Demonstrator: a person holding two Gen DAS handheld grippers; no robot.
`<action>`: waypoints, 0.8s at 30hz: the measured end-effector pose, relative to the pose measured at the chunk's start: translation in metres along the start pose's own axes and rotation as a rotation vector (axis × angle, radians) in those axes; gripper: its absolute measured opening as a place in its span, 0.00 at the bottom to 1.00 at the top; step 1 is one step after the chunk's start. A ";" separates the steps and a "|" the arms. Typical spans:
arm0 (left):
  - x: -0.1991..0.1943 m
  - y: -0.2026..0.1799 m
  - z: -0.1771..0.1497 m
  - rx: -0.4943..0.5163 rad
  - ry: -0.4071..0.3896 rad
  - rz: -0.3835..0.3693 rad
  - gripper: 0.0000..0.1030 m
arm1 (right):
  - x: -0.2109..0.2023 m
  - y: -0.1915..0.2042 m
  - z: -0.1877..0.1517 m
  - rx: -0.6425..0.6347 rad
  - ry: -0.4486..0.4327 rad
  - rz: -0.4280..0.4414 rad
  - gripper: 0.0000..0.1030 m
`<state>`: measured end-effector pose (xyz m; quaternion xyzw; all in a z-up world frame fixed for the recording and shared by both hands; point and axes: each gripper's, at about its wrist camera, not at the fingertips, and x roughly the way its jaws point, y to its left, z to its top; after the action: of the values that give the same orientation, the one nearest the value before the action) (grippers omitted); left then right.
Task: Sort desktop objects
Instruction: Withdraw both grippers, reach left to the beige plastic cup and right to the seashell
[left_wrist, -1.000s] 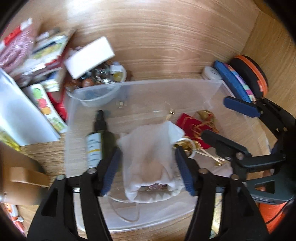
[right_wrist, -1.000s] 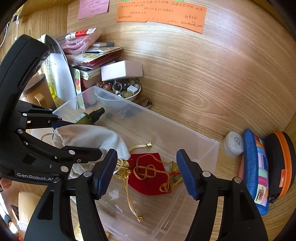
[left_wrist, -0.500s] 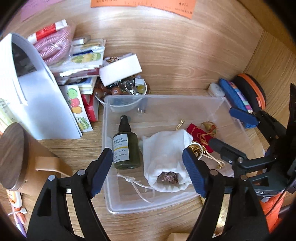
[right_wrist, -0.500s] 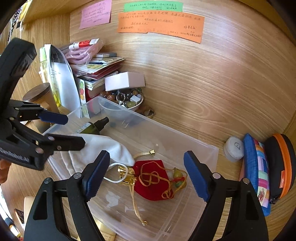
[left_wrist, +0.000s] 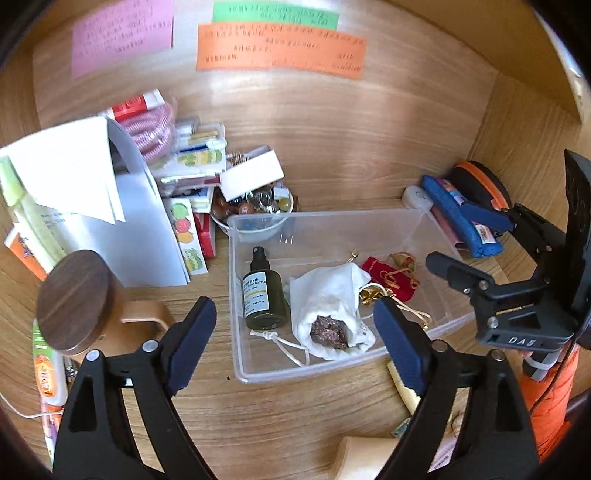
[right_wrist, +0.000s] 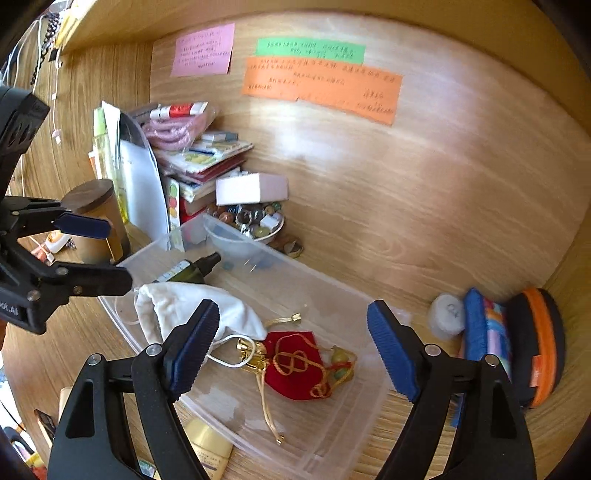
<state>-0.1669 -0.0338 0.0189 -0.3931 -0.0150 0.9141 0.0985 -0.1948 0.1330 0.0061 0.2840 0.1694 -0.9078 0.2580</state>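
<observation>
A clear plastic bin (left_wrist: 236, 295), rectangular with rounded corners and thin glossy walls, sits on the wood-grain bench (left_wrist: 280, 413). Inside it, at the left, lies a dark green glass spray bottle (left_wrist: 264, 295) with a pale label; its long axis runs front to back, black nozzle pointing toward the back wall. Just beside it on the right lies a soft white cloth pouch (left_wrist: 328, 295), wrinkled, with a white drawstring trailing from its near end. Its open mouth faces the near rim and shows a rough, dark purplish lump (left_wrist: 330, 331). Its closed end points away, toward a small red velvet bag (left_wrist: 388, 275) tied with gold cord; in the right wrist view that bag (right_wrist: 299, 365) lies flat on the bin's floor, touching a gold trinket and a greenish bead.

The left tool (left_wrist: 295, 343) hangs above the bin's near edge, its ridged blue pads spread wide with nothing between them. The right tool (right_wrist: 291, 350) hangs over the bin's right part, also spread wide and empty.

Behind the bin's left corner stands a bowl (left_wrist: 255, 206) of beads and small metal bits, with a white box (left_wrist: 253, 173) resting on it. A round dark wooden lid (left_wrist: 74, 299) sits at the left. At the right, a blue fabric case (left_wrist: 458, 218) leans against a black case with orange trim (left_wrist: 480, 184).
</observation>
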 end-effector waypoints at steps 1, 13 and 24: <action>-0.004 -0.001 -0.001 0.003 -0.010 0.000 0.88 | -0.006 0.000 0.000 -0.001 -0.005 -0.008 0.78; -0.036 -0.019 -0.043 0.050 -0.072 0.084 0.92 | -0.074 0.019 -0.023 0.015 -0.073 -0.097 0.84; -0.047 -0.032 -0.089 0.047 -0.055 0.066 0.93 | -0.107 0.030 -0.063 0.080 -0.061 -0.097 0.84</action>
<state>-0.0657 -0.0159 -0.0056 -0.3655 0.0168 0.9275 0.0771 -0.0753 0.1767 0.0165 0.2575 0.1386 -0.9336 0.2072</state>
